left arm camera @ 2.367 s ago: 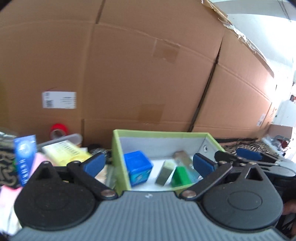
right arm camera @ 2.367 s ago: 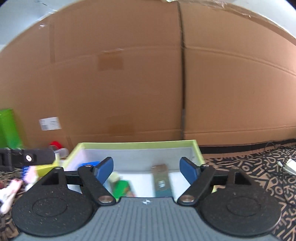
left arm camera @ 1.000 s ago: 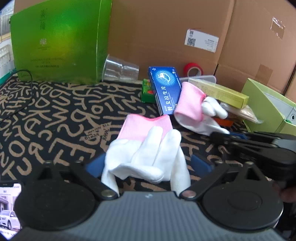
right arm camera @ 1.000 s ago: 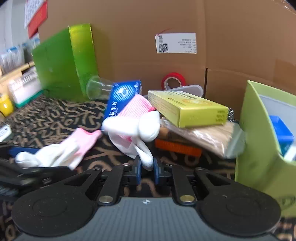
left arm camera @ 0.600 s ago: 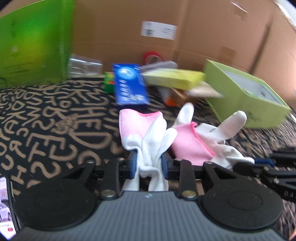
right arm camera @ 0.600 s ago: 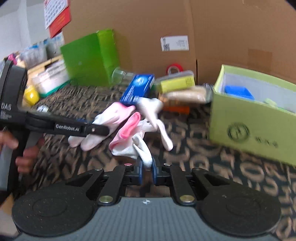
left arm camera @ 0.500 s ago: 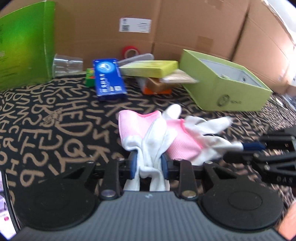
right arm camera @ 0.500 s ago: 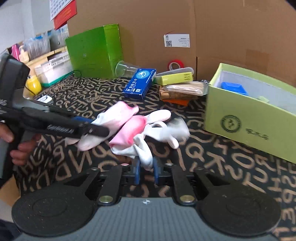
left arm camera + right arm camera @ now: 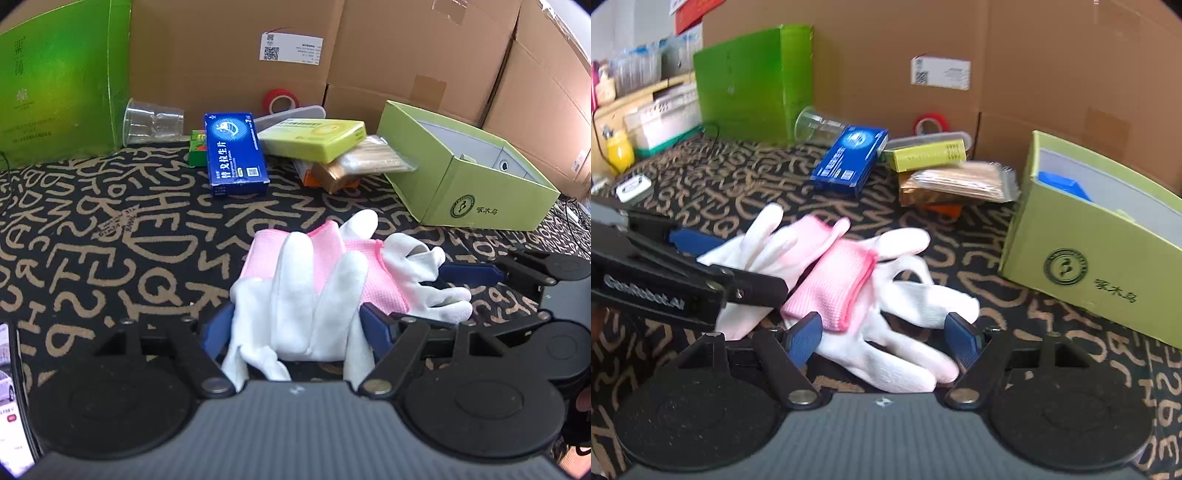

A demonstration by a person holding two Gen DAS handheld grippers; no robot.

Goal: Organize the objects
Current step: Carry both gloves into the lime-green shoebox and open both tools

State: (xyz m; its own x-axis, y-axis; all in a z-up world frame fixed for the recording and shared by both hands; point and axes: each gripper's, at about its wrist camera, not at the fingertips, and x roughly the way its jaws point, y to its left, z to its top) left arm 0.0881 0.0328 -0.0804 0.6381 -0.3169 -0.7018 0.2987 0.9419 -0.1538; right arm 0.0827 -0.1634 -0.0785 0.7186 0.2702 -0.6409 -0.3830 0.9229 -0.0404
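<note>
Two white gloves with pink cuffs lie overlapped on the black patterned cloth. The nearer glove (image 9: 295,295) has its fingers between the blue pads of my left gripper (image 9: 295,326), whose jaws are opening and no longer pinch it. The second glove (image 9: 905,314) lies flat between the pads of my right gripper (image 9: 882,338), whose jaws are also opening, with gaps on both sides. My left gripper's black arm (image 9: 701,280) crosses the first glove (image 9: 764,243) from the left. The right gripper's blue finger (image 9: 476,273) shows beside the second glove (image 9: 417,280).
An open light-green box (image 9: 480,192) with a blue block (image 9: 1060,184) inside stands to the right. Behind the gloves lie a blue medicine box (image 9: 234,151), a yellow-green carton (image 9: 314,138), a pack of sticks (image 9: 369,158), a tipped clear cup (image 9: 153,122) and red tape (image 9: 280,101). Cardboard walls close the back.
Both grippers were shut on a glove's fingers and brought the gloves together away from the pile of boxes. Now both pairs of jaws stand apart and the gloves rest on the cloth.
</note>
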